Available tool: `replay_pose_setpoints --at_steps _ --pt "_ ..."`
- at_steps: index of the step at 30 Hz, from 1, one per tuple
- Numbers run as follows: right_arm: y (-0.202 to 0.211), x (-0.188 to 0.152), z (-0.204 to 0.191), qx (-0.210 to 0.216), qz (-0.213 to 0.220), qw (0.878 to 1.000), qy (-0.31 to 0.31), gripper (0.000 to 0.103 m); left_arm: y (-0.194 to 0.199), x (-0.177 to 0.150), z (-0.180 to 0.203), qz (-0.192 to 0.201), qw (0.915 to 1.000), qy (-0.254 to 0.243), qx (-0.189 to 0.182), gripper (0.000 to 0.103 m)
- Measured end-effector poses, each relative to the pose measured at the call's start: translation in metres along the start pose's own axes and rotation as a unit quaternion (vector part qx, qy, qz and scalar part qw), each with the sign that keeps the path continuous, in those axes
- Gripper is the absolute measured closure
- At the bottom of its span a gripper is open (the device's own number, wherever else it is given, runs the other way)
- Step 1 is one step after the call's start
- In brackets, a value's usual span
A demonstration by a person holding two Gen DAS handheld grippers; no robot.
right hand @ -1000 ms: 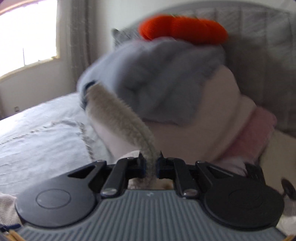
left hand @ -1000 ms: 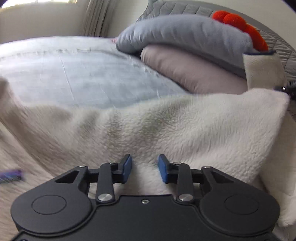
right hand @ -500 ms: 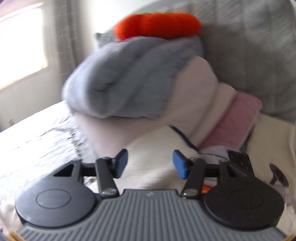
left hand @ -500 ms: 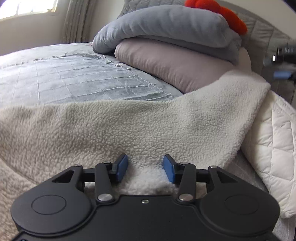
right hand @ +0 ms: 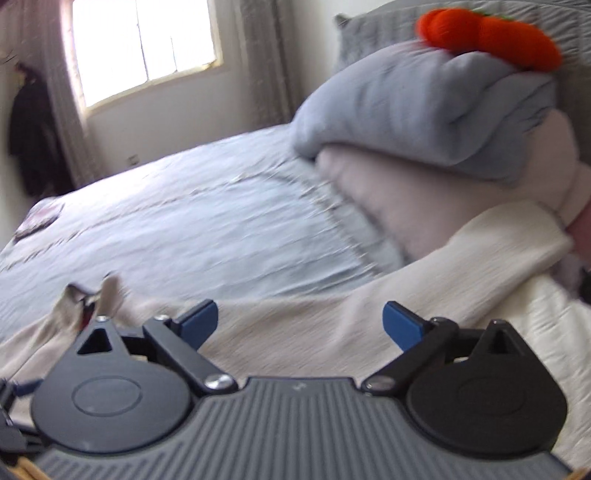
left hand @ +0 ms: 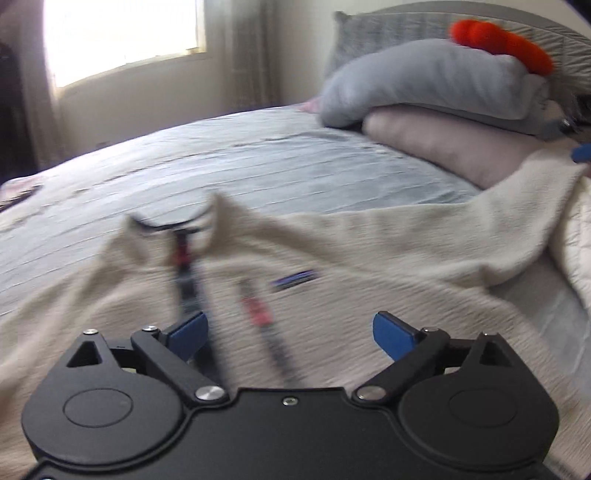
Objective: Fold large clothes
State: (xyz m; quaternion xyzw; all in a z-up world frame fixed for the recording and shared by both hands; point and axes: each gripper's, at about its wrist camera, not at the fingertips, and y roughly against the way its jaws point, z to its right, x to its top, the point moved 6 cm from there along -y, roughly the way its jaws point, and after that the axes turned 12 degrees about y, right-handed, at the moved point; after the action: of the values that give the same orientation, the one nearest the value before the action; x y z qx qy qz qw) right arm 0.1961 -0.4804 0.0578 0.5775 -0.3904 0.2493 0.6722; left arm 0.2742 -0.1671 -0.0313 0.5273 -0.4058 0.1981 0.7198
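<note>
- Our left gripper [left hand: 288, 334] has its jaws wide apart, holding nothing, above the cream fleece jacket [left hand: 369, 258].
- Our right gripper [right hand: 300, 323] is spread wide too, over the jacket near the pillows [right hand: 424, 122] at the bed [right hand: 203, 221] head.

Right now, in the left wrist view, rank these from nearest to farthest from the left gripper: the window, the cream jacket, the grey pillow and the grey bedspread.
1. cream jacket, spread just ahead of the open left gripper.
2. grey bedspread, beyond the jacket, centre.
3. grey pillow, upper right, on the pillow stack.
4. window, upper left, on the far wall.
</note>
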Motion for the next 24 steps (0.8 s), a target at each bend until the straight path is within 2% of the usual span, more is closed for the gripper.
replay_pose_setpoints --at_steps 3,6,8,12,14,17,19,21,23,24 --pt "-0.004 -0.009 -0.047 0.029 -0.016 0.999 0.025 0.004 0.028 -0.006 -0.067 0.002 0.9980 0.021 0.059 0.006" --pt "-0.010 -0.020 -0.090 0.051 -0.028 0.997 0.048 0.003 0.057 -0.016 -0.136 0.003 0.9913 0.049 0.122 0.006" --pt "-0.015 -0.026 -0.116 0.065 -0.039 0.995 0.057 0.003 0.077 -0.023 -0.179 0.007 0.9843 0.066 0.163 0.005" --pt "-0.026 -0.041 -0.158 0.086 -0.062 0.992 0.073 0.003 0.113 -0.037 -0.265 0.016 0.9645 0.107 0.241 0.005" --pt "-0.032 -0.049 -0.177 0.091 -0.073 0.990 0.083 0.003 0.127 -0.044 -0.306 0.018 0.9516 0.135 0.276 0.005" --pt "-0.041 -0.063 -0.202 0.097 -0.092 0.986 0.103 0.003 0.143 -0.057 -0.375 0.016 0.9276 0.182 0.326 0.005" --pt "-0.044 -0.070 -0.215 0.099 -0.103 0.983 0.118 0.003 0.150 -0.067 -0.420 0.013 0.9065 0.216 0.362 0.005" --pt "-0.048 -0.077 -0.224 0.099 -0.110 0.980 0.132 0.003 0.155 -0.078 -0.460 0.014 0.8804 0.251 0.402 0.006" --pt "-0.054 -0.084 -0.232 0.095 -0.120 0.977 0.146 0.003 0.157 -0.091 -0.492 0.010 0.8606 0.281 0.424 0.007" --pt "-0.056 -0.087 -0.233 0.093 -0.123 0.977 0.149 0.003 0.156 -0.097 -0.505 0.007 0.8533 0.295 0.430 0.007"
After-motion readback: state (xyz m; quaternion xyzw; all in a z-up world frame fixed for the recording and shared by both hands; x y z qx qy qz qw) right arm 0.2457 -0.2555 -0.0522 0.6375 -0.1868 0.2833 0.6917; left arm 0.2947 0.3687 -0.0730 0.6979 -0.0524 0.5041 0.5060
